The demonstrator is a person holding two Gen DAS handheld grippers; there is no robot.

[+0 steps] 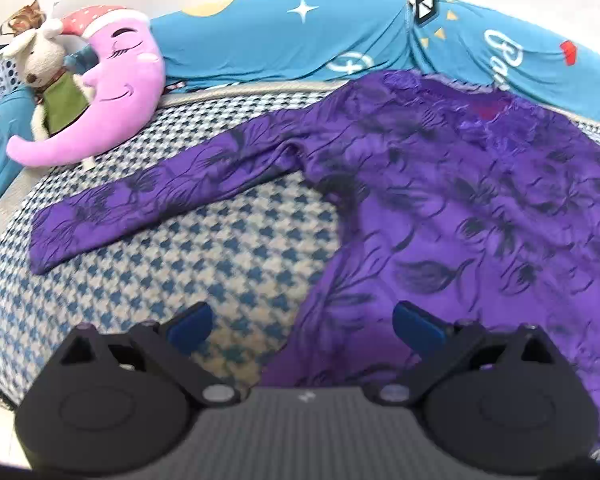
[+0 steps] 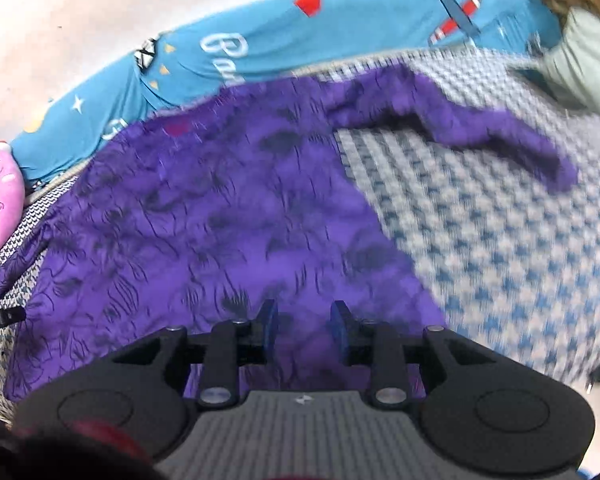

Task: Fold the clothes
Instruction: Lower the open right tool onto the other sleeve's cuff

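i have the purple long-sleeved top with dark leaf print (image 1: 440, 208) lying flat on the blue-and-white houndstooth bed cover (image 1: 220, 248), collar toward the far edge, both sleeves stretched outward. my left gripper (image 1: 302, 326) is spread wide with nothing between its blue pads, hovering over the garment's left hem edge. my right gripper (image 2: 304, 326) stands only narrowly parted above the lower hem; i see purple cloth behind the gap but the pads don't seem to press on it (that view is smeared, so i say this with some doubt).

my read is that the fold hasn't begun yet. to do it well i'd pinch the left sleeve (image 1: 140, 200) near its cuff, lift it just enough to clear the cover, and lay it across the chest without dragging the body askew, then mirror that with the right sleeve (image 2: 480, 128).

counted: 1 garment, 2 sleeves, 2 grippers, 1 pink crescent-moon plush pillow (image 1: 112, 92), 1 small beige stuffed animal in a green vest (image 1: 46, 76), and a turquoise printed quilt (image 1: 284, 44) bunched along the far side
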